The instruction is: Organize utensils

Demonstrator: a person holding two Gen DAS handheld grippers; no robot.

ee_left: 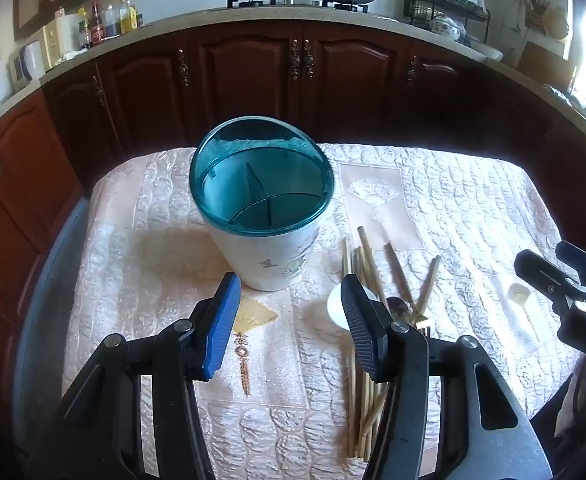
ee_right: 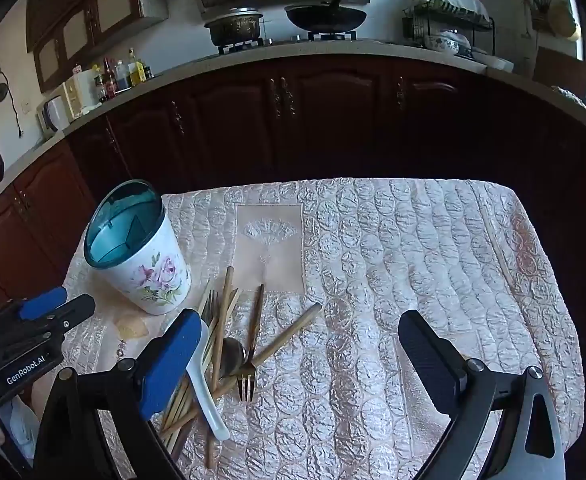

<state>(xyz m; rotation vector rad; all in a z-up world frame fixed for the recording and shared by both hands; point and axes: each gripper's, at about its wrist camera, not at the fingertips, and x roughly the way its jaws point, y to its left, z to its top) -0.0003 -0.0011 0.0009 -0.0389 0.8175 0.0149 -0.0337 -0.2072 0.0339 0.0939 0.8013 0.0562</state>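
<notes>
A white floral utensil holder with a teal divided rim [ee_left: 261, 208] stands upright on the quilted tablecloth; it also shows at the left of the right wrist view [ee_right: 141, 252]. To its right lies a pile of utensils: wooden chopsticks [ee_left: 367, 264] [ee_right: 223, 320], a white ceramic spoon [ee_left: 339, 306] [ee_right: 205, 384], a fork [ee_right: 247, 376] and a dark metal spoon [ee_right: 231, 356]. My left gripper [ee_left: 291, 320] is open and empty, just in front of the holder. My right gripper [ee_right: 299, 360] is open and empty above the cloth, right of the pile.
The table [ee_right: 413, 264] is covered with a pale quilted cloth. Dark wooden cabinets [ee_left: 301, 76] and a counter with pots, bottles and a dish rack stand behind it. The right gripper's body shows at the right edge of the left wrist view [ee_left: 569, 292].
</notes>
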